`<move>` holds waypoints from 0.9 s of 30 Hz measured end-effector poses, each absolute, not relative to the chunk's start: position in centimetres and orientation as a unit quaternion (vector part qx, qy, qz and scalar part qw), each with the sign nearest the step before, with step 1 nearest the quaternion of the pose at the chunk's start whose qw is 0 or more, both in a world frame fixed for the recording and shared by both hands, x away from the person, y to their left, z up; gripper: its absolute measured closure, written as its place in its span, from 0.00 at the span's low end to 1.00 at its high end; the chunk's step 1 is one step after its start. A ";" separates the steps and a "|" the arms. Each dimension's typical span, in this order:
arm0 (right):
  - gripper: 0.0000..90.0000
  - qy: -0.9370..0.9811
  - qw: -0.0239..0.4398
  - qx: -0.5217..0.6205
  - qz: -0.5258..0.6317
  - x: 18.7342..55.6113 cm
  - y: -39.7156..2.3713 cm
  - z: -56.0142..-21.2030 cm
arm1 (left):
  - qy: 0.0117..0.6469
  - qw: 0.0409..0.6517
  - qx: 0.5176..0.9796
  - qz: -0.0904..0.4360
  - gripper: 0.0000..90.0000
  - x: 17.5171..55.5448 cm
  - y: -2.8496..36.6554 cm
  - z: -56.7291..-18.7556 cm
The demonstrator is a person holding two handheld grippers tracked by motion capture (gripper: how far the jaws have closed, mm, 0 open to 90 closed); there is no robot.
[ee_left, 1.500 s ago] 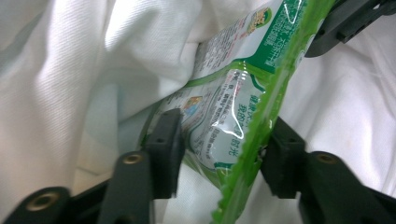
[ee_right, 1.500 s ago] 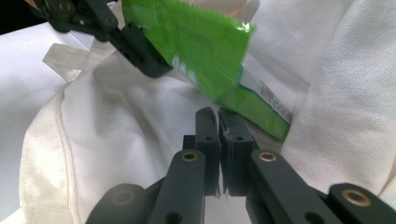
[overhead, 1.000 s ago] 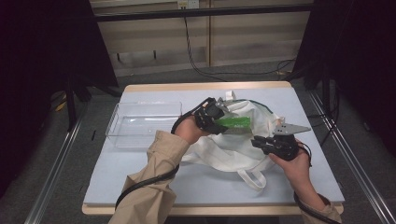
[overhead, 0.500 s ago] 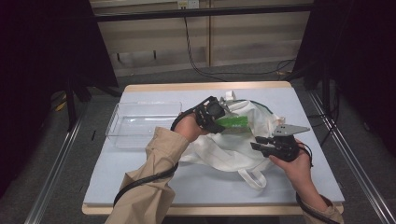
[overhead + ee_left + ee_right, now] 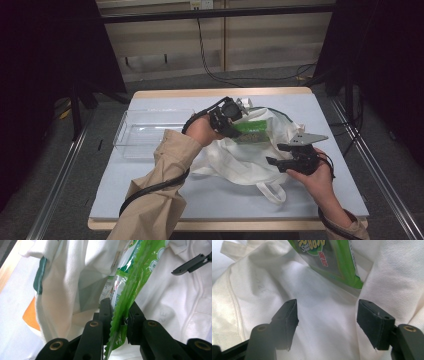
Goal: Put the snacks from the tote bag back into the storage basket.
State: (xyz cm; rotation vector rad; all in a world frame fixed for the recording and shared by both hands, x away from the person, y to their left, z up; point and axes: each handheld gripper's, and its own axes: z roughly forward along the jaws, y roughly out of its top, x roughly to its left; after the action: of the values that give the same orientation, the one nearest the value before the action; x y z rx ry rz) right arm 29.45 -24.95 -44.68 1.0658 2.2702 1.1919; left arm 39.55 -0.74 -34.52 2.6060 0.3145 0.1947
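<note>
**At the bag's mouth: the green packet half out**

Over the middle of the pale blue table, the left gripper is clamped on the crimped edge of a glossy green plastic snack packet; in the left gripper view the two black jaws pinch the serrated seal of that packet between them. The packet's long axis runs away from the jaws, toward the opening of the crumpled white cloth tote bag, and its far end looks tucked between the bag's folds.

The right gripper hovers low over the near side of the bag, jaws spread wide with nothing between them. From its own view the packet lies ahead and above, beyond the cloth.

A clear rectangular plastic bin stands just left of the left hand. The left gripper is the nearer one and already has the packet, so I judge the coming move to turn on drawing it along its length, clear of the bag, toward that bin.
</note>
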 end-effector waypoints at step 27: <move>0.16 0.801 0.165 0.386 0.428 29.6 -24.7 -44.4 | 0.100 0.231 0.967 0.029 0.88 40.2 -0.1 -28.4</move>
State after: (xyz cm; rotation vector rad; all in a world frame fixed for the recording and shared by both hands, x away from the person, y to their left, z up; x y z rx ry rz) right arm 29.62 -24.65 -44.44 1.0997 2.2811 1.2190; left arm 40.21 -0.06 -28.40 2.6593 0.2747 0.0786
